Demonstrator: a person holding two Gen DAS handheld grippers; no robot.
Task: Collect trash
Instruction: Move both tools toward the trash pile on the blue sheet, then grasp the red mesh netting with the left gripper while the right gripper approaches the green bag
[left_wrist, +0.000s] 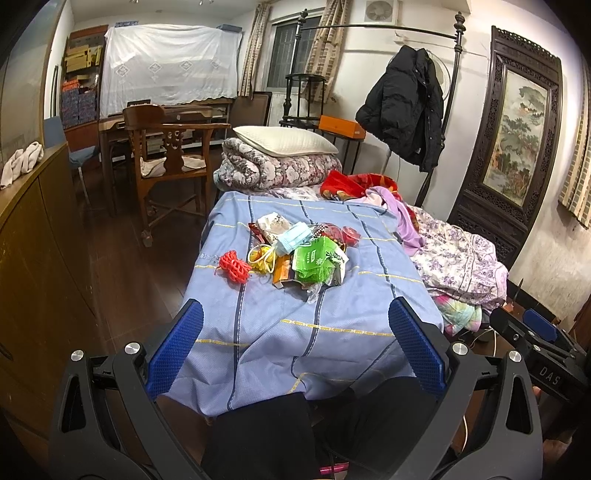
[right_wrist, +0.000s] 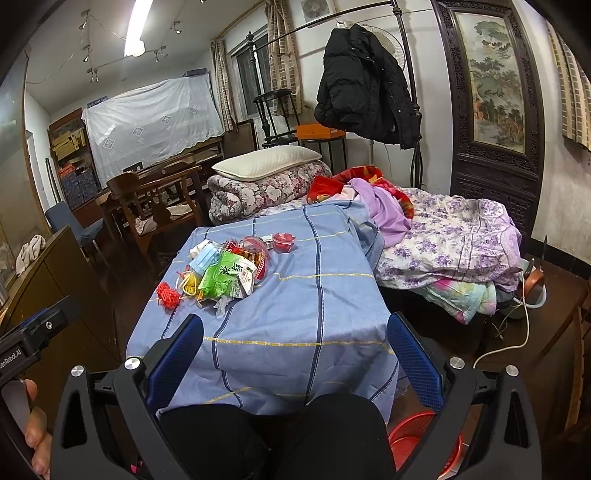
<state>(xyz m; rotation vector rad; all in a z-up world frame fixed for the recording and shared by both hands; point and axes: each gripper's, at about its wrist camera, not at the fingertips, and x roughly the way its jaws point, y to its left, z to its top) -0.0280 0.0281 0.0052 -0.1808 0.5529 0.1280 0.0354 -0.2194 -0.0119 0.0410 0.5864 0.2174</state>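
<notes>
Both grippers' jaws agape, black knees (right_wrist: 266, 435) between them and trash pile (left_wrist: 299, 254).

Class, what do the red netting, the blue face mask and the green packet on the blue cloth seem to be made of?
Red netting: probably foam or plastic mesh, matte, open weave.
Blue face mask: likely non-woven fabric, soft, pleated.
Green packet: seemingly plastic film, glossy, crinkled, printed.

Two handheld grippers, both held level and pointing forward.
Left gripper (left_wrist: 295, 347) and right gripper (right_wrist: 295, 354) have jaws spread wide, gripping nothing.
</notes>
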